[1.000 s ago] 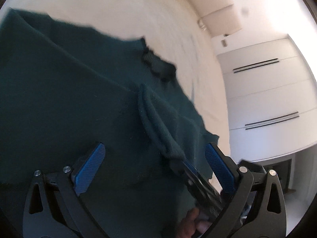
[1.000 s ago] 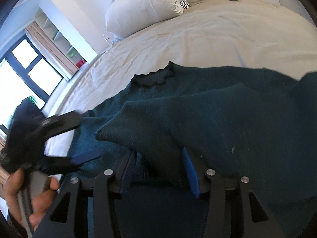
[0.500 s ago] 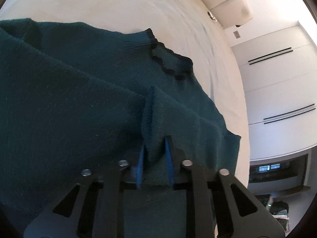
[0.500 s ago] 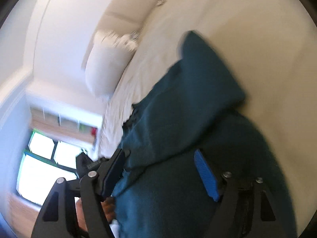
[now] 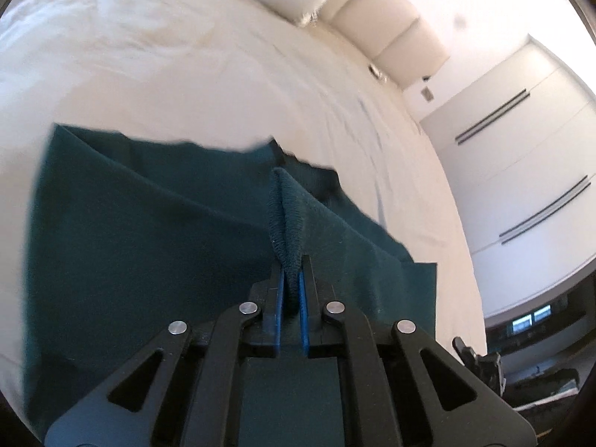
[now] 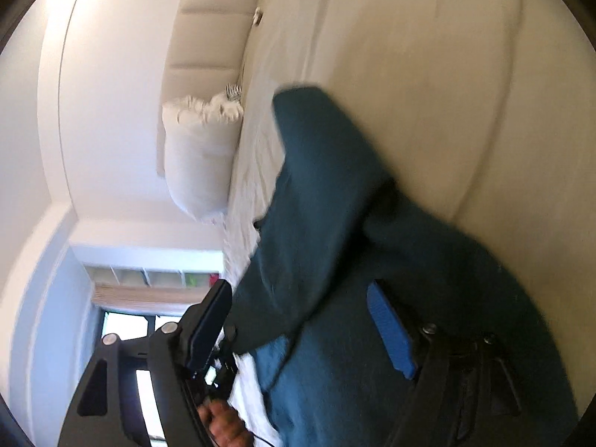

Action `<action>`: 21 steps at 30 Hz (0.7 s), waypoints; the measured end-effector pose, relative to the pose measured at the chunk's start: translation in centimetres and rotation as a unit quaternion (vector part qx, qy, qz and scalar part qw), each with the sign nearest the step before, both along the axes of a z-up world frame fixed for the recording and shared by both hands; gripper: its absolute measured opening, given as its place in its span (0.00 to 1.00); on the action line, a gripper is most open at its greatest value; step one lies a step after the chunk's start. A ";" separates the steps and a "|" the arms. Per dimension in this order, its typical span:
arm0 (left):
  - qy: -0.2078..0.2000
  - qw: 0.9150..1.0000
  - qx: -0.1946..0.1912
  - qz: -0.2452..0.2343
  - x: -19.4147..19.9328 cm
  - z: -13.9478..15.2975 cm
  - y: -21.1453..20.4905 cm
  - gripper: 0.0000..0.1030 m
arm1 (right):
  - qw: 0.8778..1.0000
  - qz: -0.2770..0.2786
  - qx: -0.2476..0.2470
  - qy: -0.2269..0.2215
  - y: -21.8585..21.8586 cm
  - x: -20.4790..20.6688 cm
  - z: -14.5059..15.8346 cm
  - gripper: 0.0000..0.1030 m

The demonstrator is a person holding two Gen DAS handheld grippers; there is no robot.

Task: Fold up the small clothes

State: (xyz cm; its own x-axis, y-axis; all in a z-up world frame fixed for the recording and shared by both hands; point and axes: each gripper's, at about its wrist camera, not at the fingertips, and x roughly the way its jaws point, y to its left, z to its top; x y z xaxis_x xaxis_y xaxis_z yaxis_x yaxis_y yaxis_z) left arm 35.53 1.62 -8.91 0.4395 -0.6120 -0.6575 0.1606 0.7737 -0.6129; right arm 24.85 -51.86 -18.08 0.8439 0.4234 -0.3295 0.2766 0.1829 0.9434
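Note:
A dark teal knitted sweater (image 5: 149, 260) lies spread on the white bed (image 5: 186, 74). My left gripper (image 5: 291, 260) is shut on the ribbed cuff (image 5: 287, 223) of a sleeve and holds it pinched up off the body of the sweater. In the right wrist view the sweater (image 6: 335, 205) shows blurred, with a sleeve laid across it. My right gripper (image 6: 298, 290) is rolled onto its side with its jaws wide open; cloth lies between the fingers (image 6: 391, 331), and the pads do not press on it.
A white pillow (image 6: 197, 156) leans on the padded headboard (image 5: 391, 22). White wardrobe doors (image 5: 521, 149) stand beyond the bed's far side. A person's hand (image 6: 223, 424) shows at the bottom of the right wrist view, with a window (image 6: 123, 327) and shelves (image 6: 156, 279) behind it.
My left gripper went from wide open to shut on the sleeve cuff and lifted it. My right gripper let go of the sleeve, opened, swung sideways and rolled.

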 end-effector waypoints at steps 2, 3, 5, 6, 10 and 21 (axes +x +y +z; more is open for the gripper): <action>-0.007 1.000 -0.003 0.018 0.0 0.3 1.5 0.05 | 1.000 -0.008 0.014 0.000 -0.4 0.8 -0.2 0.77; -0.009 1.000 -0.005 0.026 0.1 0.4 2.3 0.05 | 1.000 -0.011 0.018 -0.003 -0.5 1.2 -0.2 0.77; -0.005 0.999 -0.012 0.040 0.4 0.1 3.9 0.05 | 1.000 -0.015 0.013 -0.007 -0.8 2.0 0.1 0.78; 0.000 0.999 -0.015 0.044 0.5 -0.1 4.8 0.05 | 1.000 -0.016 0.012 -0.009 -0.9 2.4 0.1 0.80; 0.016 0.998 -0.020 0.056 0.5 -1.8 6.2 0.05 | 1.000 -0.025 0.013 -0.002 -0.9 2.9 -0.2 0.80; 0.034 0.998 -0.015 0.041 0.3 -5.2 5.4 0.05 | 1.000 -0.019 0.003 -0.018 -0.3 3.8 0.1 0.82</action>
